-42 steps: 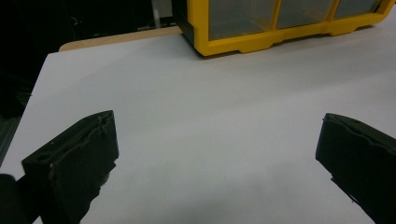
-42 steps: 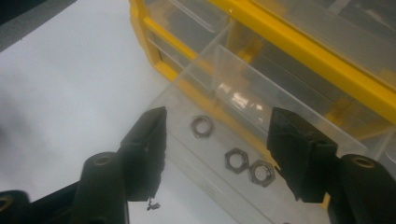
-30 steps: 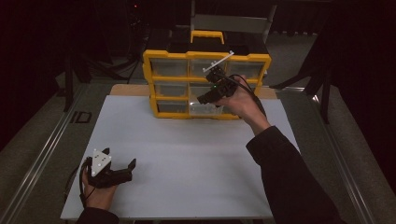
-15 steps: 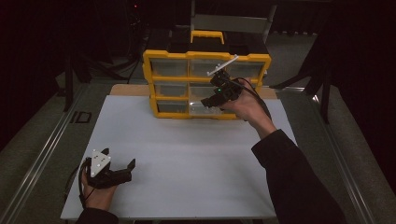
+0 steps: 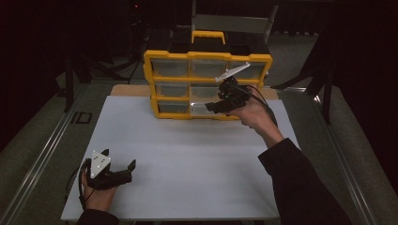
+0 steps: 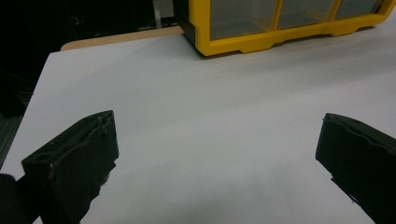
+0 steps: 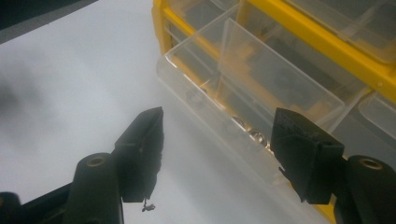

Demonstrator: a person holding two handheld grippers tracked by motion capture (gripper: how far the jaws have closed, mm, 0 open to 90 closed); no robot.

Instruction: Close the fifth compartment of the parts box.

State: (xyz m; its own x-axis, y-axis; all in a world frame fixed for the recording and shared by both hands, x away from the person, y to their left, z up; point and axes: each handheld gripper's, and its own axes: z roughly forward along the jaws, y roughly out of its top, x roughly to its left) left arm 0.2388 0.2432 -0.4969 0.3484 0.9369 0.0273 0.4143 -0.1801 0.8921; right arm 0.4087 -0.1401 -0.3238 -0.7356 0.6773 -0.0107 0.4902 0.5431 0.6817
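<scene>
A yellow parts cabinet (image 5: 206,55) with clear drawers stands at the back of the white board (image 5: 187,164). Its bottom middle drawer (image 7: 243,70) is pulled out, and some small metal pieces (image 7: 254,135) lie near its front wall. My right gripper (image 5: 213,107) hovers at that drawer's front. In the right gripper view, my right gripper (image 7: 217,135) is open, its jaws wide apart and touching nothing. At the board's front left corner, my left gripper (image 5: 119,158) rests low in a hand. It is open over bare board in the left gripper view (image 6: 219,140), facing the cabinet (image 6: 261,42).
The board lies on a wooden tabletop (image 5: 126,90) with metal rails (image 5: 42,159) along both sides. Dark stands and a grey frame (image 5: 230,21) are behind the cabinet. Bare white board stretches between the two grippers.
My right gripper has shifted a little to the right and nearer the person, staying at the lower drawer. The left gripper has not moved.
</scene>
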